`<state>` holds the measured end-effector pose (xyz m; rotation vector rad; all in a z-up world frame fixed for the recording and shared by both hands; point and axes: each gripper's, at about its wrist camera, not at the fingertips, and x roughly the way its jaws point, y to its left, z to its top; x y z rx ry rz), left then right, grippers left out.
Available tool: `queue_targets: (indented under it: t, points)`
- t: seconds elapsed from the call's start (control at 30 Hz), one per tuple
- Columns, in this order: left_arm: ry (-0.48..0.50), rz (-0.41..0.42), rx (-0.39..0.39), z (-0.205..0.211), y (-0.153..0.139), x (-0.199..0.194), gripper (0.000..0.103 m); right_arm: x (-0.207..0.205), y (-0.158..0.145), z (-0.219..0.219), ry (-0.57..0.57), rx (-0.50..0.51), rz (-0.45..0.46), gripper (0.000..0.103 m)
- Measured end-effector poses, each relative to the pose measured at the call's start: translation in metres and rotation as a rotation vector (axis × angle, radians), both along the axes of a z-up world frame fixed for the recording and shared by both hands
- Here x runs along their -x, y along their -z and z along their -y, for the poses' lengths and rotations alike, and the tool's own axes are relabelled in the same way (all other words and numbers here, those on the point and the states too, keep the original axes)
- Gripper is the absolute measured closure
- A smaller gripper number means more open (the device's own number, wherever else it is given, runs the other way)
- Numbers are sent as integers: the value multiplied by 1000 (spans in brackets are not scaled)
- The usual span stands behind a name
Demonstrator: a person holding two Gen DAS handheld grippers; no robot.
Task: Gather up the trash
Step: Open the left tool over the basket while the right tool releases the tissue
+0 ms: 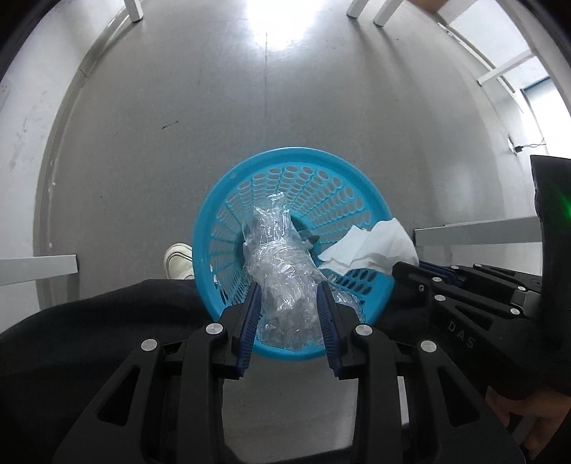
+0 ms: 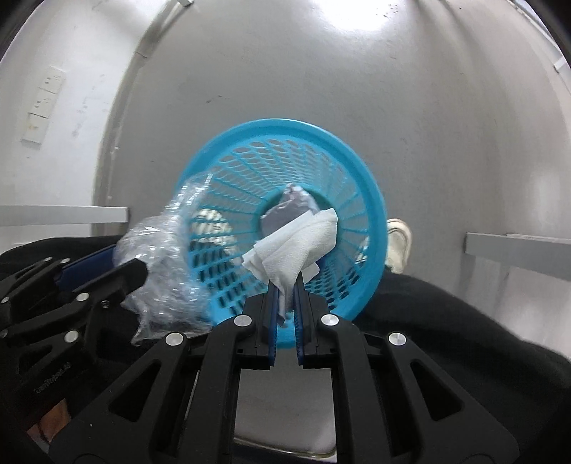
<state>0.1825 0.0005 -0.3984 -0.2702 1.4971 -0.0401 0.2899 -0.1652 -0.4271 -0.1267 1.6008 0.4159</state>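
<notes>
A blue perforated waste basket stands on the grey floor below both grippers; it also shows in the right wrist view. My left gripper is shut on a crumpled clear plastic wrap and holds it over the basket's mouth; the wrap also shows in the right wrist view. My right gripper is shut on a white paper tissue, held above the basket; the tissue also shows in the left wrist view. A grey crumpled piece lies at the basket's bottom.
A white shoe stands beside the basket, also in the right wrist view. Black clothing fills the lower edges. White table legs stand far off. Wall sockets are at left.
</notes>
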Motion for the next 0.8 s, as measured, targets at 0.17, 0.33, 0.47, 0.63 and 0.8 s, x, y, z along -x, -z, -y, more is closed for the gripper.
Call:
queue_targets:
  t: [0.17, 0.33, 0.47, 0.63, 0.8]
  points:
    - [-36, -13, 30, -5, 6, -6, 71, -9, 12, 5, 29, -25, -40, 96]
    - [-79, -12, 65, -11, 3, -5, 68, -11, 14, 9, 57, -50, -55, 91]
    - [-114, 26, 92, -15, -3, -5, 44, -11, 16, 10, 67, -69, -51, 73]
    - [-147, 52, 118, -20, -11, -4, 44, -12, 9, 13, 91, -74, -31, 66]
    - [-130, 57, 90, -14, -17, 2, 45, -4, -2, 12, 69, -58, 6, 63]
